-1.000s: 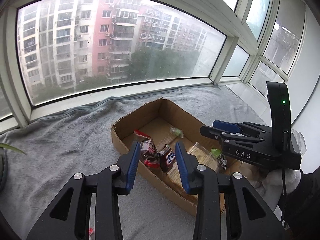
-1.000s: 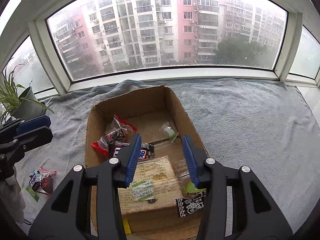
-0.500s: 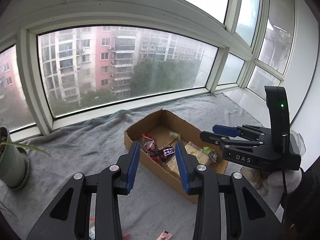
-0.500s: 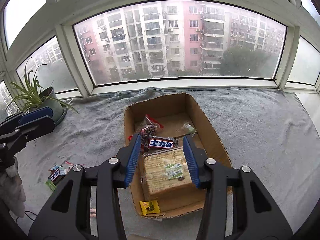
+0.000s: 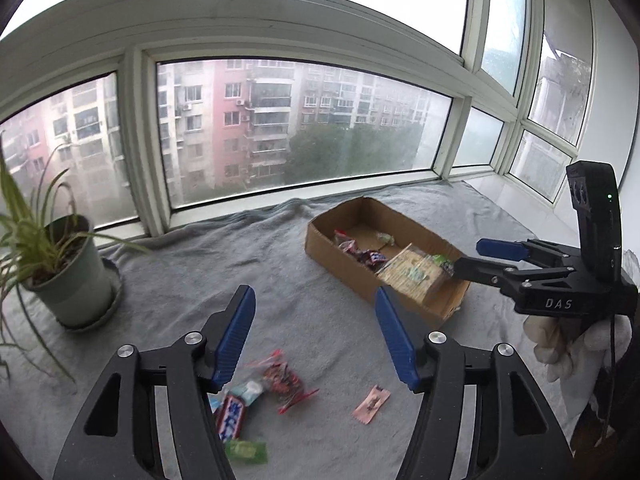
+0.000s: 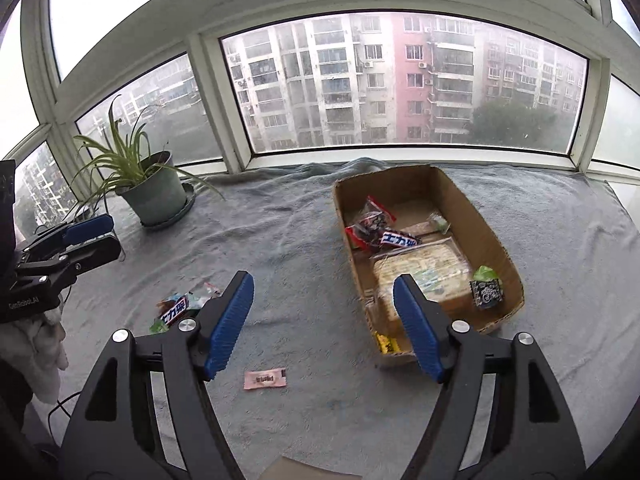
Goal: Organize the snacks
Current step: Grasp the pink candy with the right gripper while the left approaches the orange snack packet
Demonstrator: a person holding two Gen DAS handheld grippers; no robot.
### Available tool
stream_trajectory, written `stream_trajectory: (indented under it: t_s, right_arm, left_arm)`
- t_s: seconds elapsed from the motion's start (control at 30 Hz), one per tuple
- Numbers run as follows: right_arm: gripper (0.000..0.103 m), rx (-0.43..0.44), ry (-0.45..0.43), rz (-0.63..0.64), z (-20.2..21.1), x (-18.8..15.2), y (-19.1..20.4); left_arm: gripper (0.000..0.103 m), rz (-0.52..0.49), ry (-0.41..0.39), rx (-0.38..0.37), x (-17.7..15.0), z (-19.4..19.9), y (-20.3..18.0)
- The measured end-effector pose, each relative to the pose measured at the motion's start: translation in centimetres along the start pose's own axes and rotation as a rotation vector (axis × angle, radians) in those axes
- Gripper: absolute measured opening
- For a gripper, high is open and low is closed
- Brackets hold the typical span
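Note:
An open cardboard box [image 6: 488, 226] [image 5: 336, 260] sits on the grey blanket and holds several snacks: a cracker pack [image 6: 424, 270], a Snickers bar [image 6: 398, 240] and a red wrapper [image 6: 370, 220]. Loose snacks lie on the blanket: a Snickers bar [image 5: 231, 420] [image 6: 174, 311], a red packet [image 5: 284, 380], a green candy [image 5: 246, 451] and a pink sachet [image 5: 371, 404] [image 6: 265, 379]. My left gripper [image 5: 316, 340] is open and empty above the loose pile. My right gripper [image 6: 324, 322] is open and empty, held back from the box.
A potted spider plant [image 5: 68, 280] [image 6: 154, 194] stands at the left by the window. The window sill and frame [image 6: 400, 160] run along the far edge of the blanket. A yellow packet [image 6: 386, 344] lies at the box's near end.
Both grippers have pulled back and up from the box, and their jaws have opened wider. The loose snacks and the plant have come into view.

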State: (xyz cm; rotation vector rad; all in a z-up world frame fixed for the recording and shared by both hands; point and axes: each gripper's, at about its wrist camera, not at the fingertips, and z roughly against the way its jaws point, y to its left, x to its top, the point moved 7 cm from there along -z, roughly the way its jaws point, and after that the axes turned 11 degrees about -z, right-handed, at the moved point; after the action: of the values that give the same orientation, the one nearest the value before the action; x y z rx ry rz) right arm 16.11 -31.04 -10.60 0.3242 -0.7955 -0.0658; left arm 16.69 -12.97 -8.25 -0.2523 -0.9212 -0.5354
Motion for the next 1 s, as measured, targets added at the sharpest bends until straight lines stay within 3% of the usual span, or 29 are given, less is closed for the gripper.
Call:
stream_trajectory:
  t_s: [0.07, 0.3, 0.47, 0.6, 0.9, 1.0]
  right_arm:
    - [0.075, 0.001, 0.023, 0.011, -0.3, -1.3, 0.8]
    - [0.075, 0.027, 0.12, -0.009, -2.4, -5.9, 2.0]
    - [0.075, -0.003, 0.175, -0.045, -4.4, -8.8, 1.5]
    - [0.075, -0.008, 0.211, -0.107, -5.6, -10.8, 1.0]
    - [0.075, -0.027, 0.258, -0.148, -7.4, -12.6, 0.8]
    - [0.066, -0.024, 0.291, -0.142, -8.2, -13.2, 1.1]
  left_arm:
    - [0.068, 0.03, 0.012, 0.033, -1.9, 1.3, 1.8]
    - [0.068, 0.187, 0.107, 0.124, -9.8, 4.4, 7.5]
    - [0.068, 0.279, 0.152, 0.148, -13.7, 4.7, 8.8]
    - [0.068, 0.317, 0.179, 0.112, -15.4, 3.8, 7.9]
    - [0.068, 0.319, 0.199, 0.049, -15.4, 0.9, 6.1]
    - [0.066, 0.32, 0.195, 0.058, -15.1, 0.2, 6.8]
